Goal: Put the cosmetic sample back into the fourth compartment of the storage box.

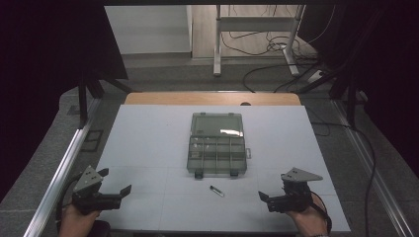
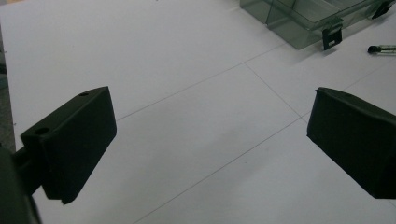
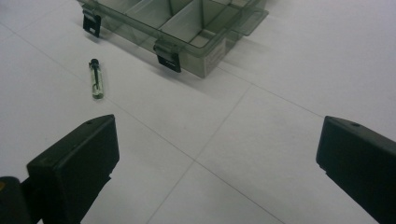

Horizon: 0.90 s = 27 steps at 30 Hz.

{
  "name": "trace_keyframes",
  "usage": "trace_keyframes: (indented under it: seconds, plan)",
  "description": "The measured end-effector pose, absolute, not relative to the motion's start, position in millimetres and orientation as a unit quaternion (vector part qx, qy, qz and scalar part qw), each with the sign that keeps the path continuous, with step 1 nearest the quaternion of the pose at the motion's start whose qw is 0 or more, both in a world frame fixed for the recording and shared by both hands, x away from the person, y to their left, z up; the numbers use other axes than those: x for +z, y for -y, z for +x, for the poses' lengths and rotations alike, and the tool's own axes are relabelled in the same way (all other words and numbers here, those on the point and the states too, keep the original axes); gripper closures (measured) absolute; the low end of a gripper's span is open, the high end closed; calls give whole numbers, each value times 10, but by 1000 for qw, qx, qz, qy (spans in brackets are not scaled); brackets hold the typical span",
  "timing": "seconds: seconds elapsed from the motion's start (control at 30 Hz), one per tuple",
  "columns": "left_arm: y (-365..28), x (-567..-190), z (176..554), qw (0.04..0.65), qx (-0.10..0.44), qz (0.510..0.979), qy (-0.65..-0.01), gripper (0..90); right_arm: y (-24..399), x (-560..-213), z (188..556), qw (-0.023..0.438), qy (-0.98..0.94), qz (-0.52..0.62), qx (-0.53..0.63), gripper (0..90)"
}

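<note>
Lying on its side on the white counter (image 1: 148, 148), the small clear vial (image 1: 216, 190) with a dark cap rests just in front of the organiser box (image 1: 216, 148), near the box's front wall and between its two dark front latches, touching neither. In the right gripper view the vial (image 3: 95, 79) shows its black cap pointing away from the camera and a pale greenish body, lying apart from the nearer latch of the box (image 3: 196, 32). In the left gripper view only its capped end (image 2: 380, 48) appears, beside the box corner (image 2: 299, 23). The box is smoky transparent plastic; its lid stands open behind it, lying flat on the counter, and the tray is split by dividers into several compartments, whose contents cannot be made out. The left gripper (image 1: 115, 190) is held low over the counter well to the left of the vial and the box, its jaws spread wide with nothing between them but bare counter. The right gripper (image 1: 271, 197) sits at the other side, to the right of the vial and nearer to it than the left one, its jaws likewise wide apart and holding nothing. A hand grips each tool at the counter's near edge, and a grey three-cornered plate tops each gripper.
</note>
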<state>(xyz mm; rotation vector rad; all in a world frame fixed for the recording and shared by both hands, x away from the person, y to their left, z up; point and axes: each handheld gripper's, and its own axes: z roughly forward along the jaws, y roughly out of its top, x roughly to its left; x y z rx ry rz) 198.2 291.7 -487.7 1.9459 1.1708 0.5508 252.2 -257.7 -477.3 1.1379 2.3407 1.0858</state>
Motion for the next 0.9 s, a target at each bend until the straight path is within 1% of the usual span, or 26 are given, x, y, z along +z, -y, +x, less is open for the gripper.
trace_keyframes:
  seconds: [0.47,0.9]
  plan:
    - [-2910,-4879,1986,390,216,768,-460,18,2446,-4773,2584,156,-829,383,376,0]
    - [-2906,-4881,1991,388,215,770,-458,19,2296,-4784,2642,137,-844,361,372,0]
